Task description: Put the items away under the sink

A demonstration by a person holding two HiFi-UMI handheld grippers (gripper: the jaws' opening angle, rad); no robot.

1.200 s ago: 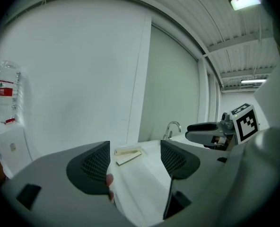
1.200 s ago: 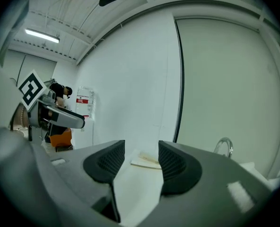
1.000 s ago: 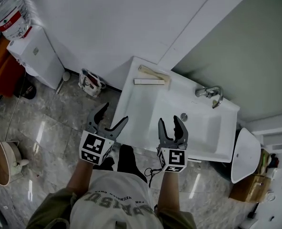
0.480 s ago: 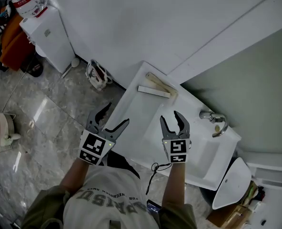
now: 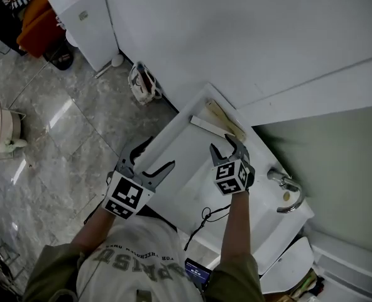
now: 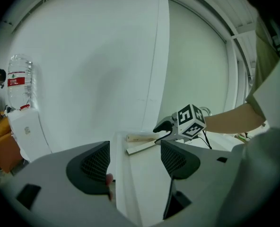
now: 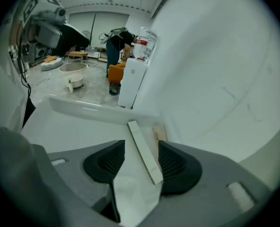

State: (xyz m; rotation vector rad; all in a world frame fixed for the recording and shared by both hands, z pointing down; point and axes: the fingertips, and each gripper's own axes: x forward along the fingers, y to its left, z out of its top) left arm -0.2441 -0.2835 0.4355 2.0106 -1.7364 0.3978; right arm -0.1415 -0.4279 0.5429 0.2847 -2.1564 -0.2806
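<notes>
The right tool (image 5: 226, 146) is spread, jaws either side of the near end of the long white box (image 5: 206, 127) at the desk (image 5: 173, 150) back corner; contact unconfirmed. The beige flat item (image 5: 225, 119) lies just beside the box. The left tool (image 5: 153, 158) is spread and empty, over the desk edge.

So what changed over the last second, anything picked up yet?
The right gripper moved forward over the sink counter toward the white box and the wooden piece. Its jaws are apart and lined up with the box. Nothing was grasped or let go. The left gripper stayed open at the counter's front edge, and both items lie where they were.
</notes>
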